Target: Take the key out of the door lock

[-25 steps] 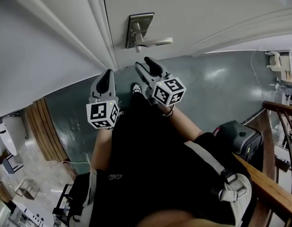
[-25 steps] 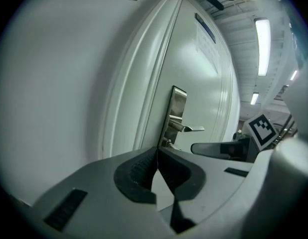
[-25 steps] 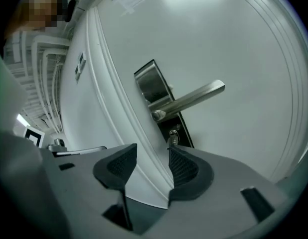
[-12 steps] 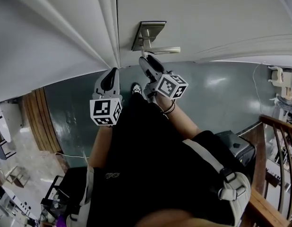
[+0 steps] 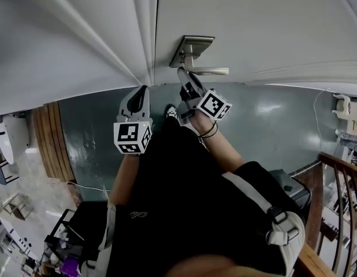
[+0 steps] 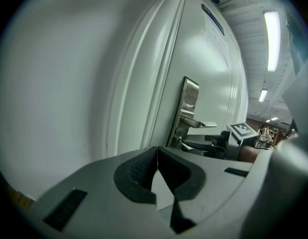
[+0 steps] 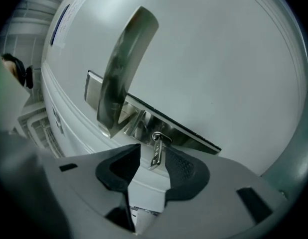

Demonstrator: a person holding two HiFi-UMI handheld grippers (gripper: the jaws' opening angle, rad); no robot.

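The right gripper (image 7: 152, 151) has been closing; its jaws stand apart, the key (image 7: 156, 154) between them. The left gripper (image 6: 157, 151) has its jaws pressed together.

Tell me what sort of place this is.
Probably an indoor hallway or landing in a building: a white door with a metal lever handle, a grey-green painted floor, and a wooden railing at the right edge.
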